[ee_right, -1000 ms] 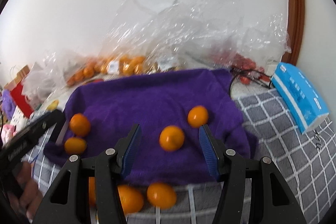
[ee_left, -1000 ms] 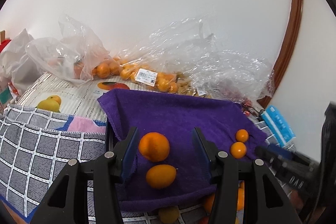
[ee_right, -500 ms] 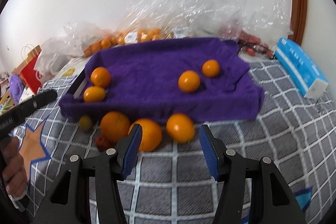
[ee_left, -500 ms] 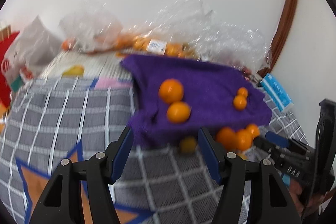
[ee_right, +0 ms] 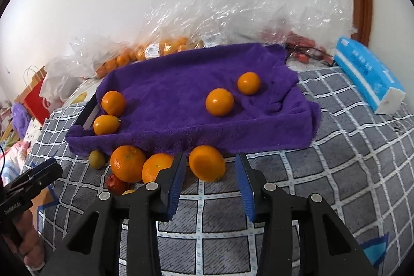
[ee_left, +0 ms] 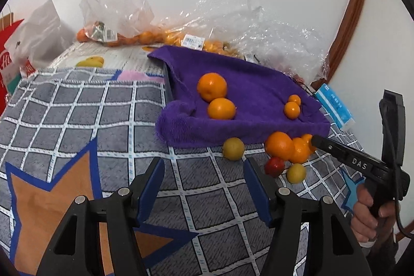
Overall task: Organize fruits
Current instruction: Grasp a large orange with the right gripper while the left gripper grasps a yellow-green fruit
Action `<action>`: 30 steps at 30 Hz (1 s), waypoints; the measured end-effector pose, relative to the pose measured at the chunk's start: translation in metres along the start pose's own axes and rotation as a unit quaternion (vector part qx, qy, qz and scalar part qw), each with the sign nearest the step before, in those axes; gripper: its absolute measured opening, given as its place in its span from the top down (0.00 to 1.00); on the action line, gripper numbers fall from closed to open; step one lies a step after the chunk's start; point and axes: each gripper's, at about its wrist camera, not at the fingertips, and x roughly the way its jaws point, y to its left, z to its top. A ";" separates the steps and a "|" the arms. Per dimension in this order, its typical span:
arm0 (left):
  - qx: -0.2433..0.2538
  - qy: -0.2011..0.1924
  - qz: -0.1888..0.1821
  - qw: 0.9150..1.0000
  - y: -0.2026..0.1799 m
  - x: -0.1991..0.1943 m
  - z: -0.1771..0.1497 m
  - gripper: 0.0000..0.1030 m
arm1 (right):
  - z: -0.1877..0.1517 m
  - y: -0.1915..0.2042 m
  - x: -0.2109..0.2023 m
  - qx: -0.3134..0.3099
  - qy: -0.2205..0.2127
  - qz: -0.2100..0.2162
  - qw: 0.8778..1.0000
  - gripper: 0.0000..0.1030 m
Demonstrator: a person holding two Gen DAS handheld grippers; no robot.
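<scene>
The orange (ee_right: pixel 207 162) sits on the checked rug (ee_right: pixel 336 172) against the towel's (ee_right: pixel 181 95) near edge, at twelve o'clock just ahead of my right hand-held gripper (ee_right: pixel 211 180), whose narrow jaws are closing with the fruit barely between their tips, untouched. My left hand-held gripper (ee_left: pixel 204 180) is half-wide and empty, a yellow fruit (ee_left: pixel 233 148) at one o'clock. "DAS" shows on the right tool.

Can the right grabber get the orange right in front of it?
Probably yes. The orange sits on the mat just ahead of the right gripper, whose jaws are closing, with nothing between. Another orange sits close beside.
</scene>
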 end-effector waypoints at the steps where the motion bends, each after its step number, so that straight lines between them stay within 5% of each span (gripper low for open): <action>1: -0.001 0.003 -0.001 1.000 0.000 0.001 0.000 0.41 | 0.000 0.001 0.004 -0.003 0.003 -0.002 1.000 0.61; 8: 0.006 0.010 -0.013 1.000 -0.003 0.004 -0.001 0.41 | 0.002 0.001 0.023 0.004 0.028 -0.012 1.000 0.61; 10: 0.004 0.011 -0.014 1.000 -0.003 0.004 -0.001 0.41 | 0.001 0.001 0.025 0.004 0.033 -0.010 0.999 0.69; 15: -0.004 0.017 -0.012 1.000 0.000 0.007 0.000 0.41 | -0.004 -0.009 0.006 -0.002 0.008 -0.025 1.000 0.69; 24: -0.010 0.045 -0.006 0.999 0.000 0.015 -0.002 0.42 | -0.010 0.005 0.021 -0.050 0.039 -0.057 0.996 0.69; 30: -0.004 0.061 0.013 0.998 -0.014 0.018 0.007 0.54 | -0.015 0.001 0.003 -0.045 0.004 -0.052 0.998 0.69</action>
